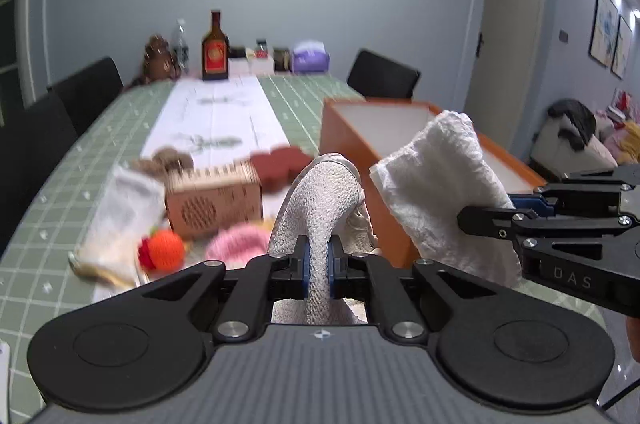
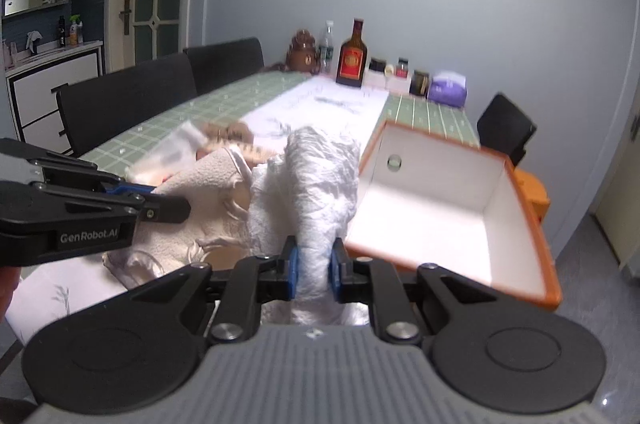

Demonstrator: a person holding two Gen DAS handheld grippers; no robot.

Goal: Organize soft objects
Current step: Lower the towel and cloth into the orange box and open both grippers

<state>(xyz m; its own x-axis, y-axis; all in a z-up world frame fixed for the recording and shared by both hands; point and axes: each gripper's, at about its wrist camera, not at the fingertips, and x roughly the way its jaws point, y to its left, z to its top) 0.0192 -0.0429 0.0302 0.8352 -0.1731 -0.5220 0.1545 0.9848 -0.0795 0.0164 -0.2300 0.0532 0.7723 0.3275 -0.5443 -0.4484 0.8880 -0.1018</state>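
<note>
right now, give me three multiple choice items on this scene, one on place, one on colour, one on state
1. Where is the orange box relative to the right gripper?
A. ahead to its right
B. behind it
C. ahead to its left

2. What colour is the box's inside?
A. green
B. white
C. black

3. What is the left gripper doing?
A. open
B. shut on the cream towel
C. shut on a bottle

Answers: A, its opening lies right of the jaws; B, white walls and floor; B, towel pinched between the jaws.
</note>
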